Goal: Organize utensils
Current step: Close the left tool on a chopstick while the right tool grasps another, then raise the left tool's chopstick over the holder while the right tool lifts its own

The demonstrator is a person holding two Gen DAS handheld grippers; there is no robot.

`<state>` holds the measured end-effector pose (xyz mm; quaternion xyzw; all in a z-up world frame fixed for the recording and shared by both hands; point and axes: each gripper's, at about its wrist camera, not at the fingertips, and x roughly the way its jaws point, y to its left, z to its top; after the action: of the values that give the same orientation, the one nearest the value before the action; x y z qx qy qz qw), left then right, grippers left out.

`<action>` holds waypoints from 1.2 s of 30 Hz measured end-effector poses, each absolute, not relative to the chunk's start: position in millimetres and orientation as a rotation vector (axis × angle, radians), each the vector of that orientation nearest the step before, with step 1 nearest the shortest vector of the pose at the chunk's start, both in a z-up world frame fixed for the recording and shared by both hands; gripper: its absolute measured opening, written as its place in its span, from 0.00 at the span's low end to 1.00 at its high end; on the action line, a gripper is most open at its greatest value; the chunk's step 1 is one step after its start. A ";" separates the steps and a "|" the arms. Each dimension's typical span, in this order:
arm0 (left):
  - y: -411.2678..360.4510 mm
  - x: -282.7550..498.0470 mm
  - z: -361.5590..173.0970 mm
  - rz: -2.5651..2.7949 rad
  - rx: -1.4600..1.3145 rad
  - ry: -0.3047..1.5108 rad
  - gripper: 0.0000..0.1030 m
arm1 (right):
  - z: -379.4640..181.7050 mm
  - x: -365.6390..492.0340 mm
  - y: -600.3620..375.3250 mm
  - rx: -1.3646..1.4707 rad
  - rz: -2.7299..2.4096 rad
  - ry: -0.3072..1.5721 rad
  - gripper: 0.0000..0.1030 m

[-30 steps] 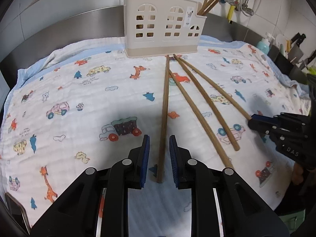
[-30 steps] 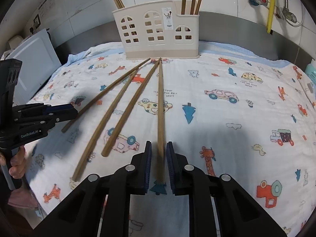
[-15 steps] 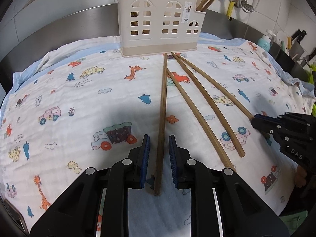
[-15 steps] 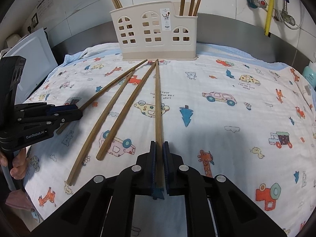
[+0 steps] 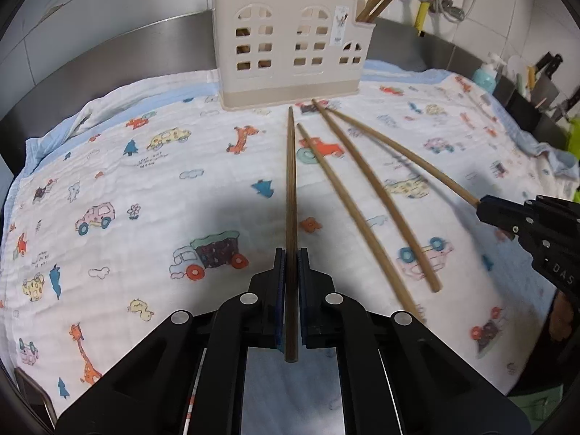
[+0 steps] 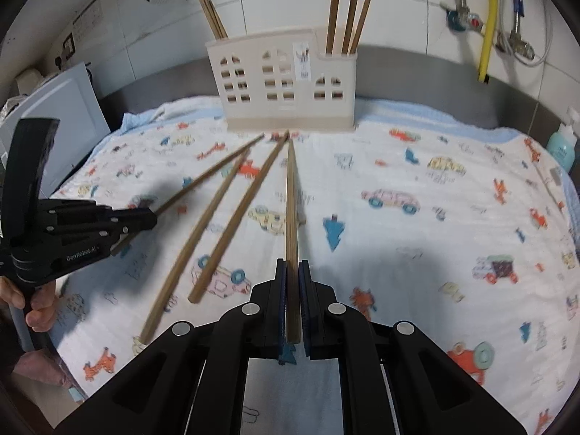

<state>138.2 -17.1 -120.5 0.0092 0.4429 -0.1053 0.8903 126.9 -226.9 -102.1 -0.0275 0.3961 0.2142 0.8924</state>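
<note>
We're pinching a chopstick (image 5: 291, 195) in the left gripper (image 5: 291, 261), jaws having just closed on it, and another chopstick (image 6: 292, 210) in the right gripper (image 6: 293, 272), jaws pressing it too. Two more chopsticks (image 5: 362, 214) are lying btwn them on the cloth (image 5: 145, 188), tips near the holder (image 5: 290, 50).

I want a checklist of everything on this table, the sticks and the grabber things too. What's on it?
Surface: cartoon-print cloth spread over a steel counter.
Job's things: four chopsticks fanned before the beige holder; more stand inside it.
Clutter: nothing seen on the cloth.
Grippers: left gripper shut on the leftmost chopstick; right gripper shut on the rightmost chopstick. The left jaws have just been closing.
Cables: yellow hose and braided lines on the wall.
Surroundings: white tiles, teal bottle, knives at right.
</note>
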 end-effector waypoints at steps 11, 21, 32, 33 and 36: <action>-15.5 130.5 -72.9 -0.252 0.001 0.824 0.05 | -40.3 124.8 -232.9 -0.046 0.468 0.684 0.07; -13.6 137.6 -42.0 -0.257 -0.025 0.739 0.05 | -1.9 135.9 -226.7 -0.066 0.500 0.615 0.07; -13.9 164.1 0.6 -0.259 -0.006 0.672 0.05 | 45.5 163.8 -219.6 -0.106 0.536 0.568 0.07; -13.2 166.2 3.8 -0.259 -0.004 0.668 0.05 | 52.0 166.9 -220.2 -0.108 0.538 0.561 0.07; -12.5 173.5 15.8 -0.263 0.000 0.656 0.05 | 70.9 176.2 -221.9 -0.106 0.552 0.546 0.07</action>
<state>173.5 -12.5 15.8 0.0002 0.3210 -0.1288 0.9383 176.2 -221.9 70.9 -0.0517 0.2661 0.2692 0.9241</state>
